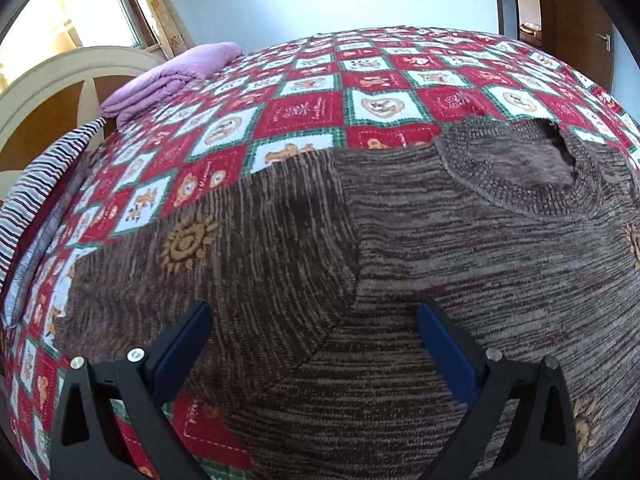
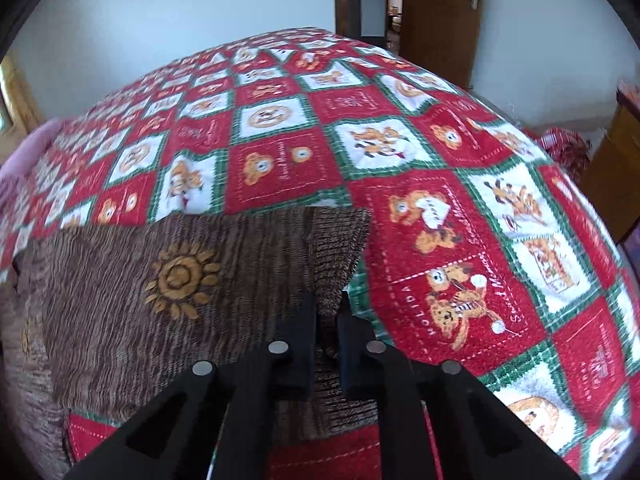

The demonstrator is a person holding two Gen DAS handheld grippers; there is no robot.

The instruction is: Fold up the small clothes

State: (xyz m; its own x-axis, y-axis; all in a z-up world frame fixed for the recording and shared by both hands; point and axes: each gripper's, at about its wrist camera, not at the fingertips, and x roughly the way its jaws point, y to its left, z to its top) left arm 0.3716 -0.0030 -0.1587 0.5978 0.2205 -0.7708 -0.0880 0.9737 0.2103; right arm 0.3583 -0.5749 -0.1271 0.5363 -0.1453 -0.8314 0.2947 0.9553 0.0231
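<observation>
A small brown knit sweater (image 1: pixel 400 248) with yellow sun motifs lies flat on the bed, its round neck opening at the upper right of the left wrist view. My left gripper (image 1: pixel 314 316) hovers open over the seam where the left sleeve meets the body, with the blue pads wide apart and nothing pinched. In the right wrist view the sweater's right sleeve (image 2: pixel 180 280) stretches toward its ribbed cuff (image 2: pixel 340 240). My right gripper (image 2: pixel 328 300) is shut on the sleeve fabric just below the cuff.
The red, white and green bear-patterned bedspread (image 2: pixel 440 200) covers the bed. A folded purple blanket (image 1: pixel 172 76) and a striped cloth (image 1: pixel 36 196) lie at the far left beside the headboard (image 1: pixel 48 92). A wooden door (image 2: pixel 440 12) stands beyond the bed.
</observation>
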